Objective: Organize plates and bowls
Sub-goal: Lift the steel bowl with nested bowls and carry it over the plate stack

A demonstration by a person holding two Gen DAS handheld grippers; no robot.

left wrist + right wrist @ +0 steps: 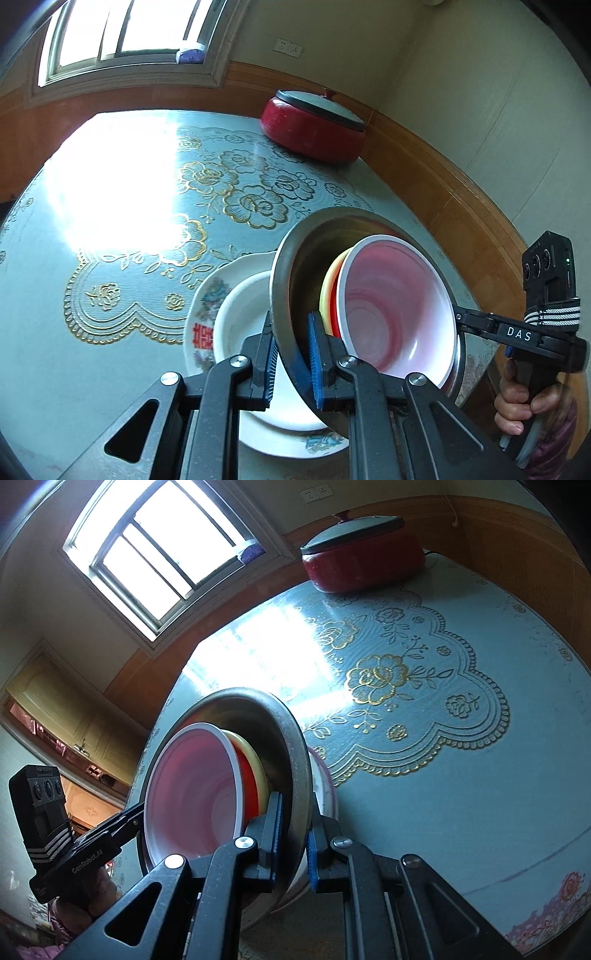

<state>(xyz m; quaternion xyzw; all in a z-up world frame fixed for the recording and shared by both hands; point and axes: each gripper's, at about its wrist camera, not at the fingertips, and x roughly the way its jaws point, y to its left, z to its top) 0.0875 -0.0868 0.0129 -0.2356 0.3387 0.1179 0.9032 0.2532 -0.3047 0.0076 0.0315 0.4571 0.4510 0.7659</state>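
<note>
A steel bowl (pixel 295 266) (pixel 291 746) is gripped at two opposite points of its rim. My left gripper (pixel 291 332) is shut on the near rim. My right gripper (pixel 460 317) (pixel 295 812) is shut on the other side. The left gripper (pixel 138 814) also shows in the right wrist view. Nested inside are a yellow bowl (pixel 327 291), a red bowl (pixel 334 314) and, on top, a pink bowl (pixel 391 302) (pixel 192 794) with a white rim. Just beyond and below the steel bowl, a white bowl (pixel 240 317) sits on a floral plate (pixel 203 317).
The table (pixel 110 332) (pixel 443 812) has a blue cloth with gold flowers. A red lidded pot (pixel 314 133) (pixel 362 565) stands at its far corner by the wood-panelled wall. A window glares on the cloth. A hand (pixel 517 406) holds the right gripper's handle.
</note>
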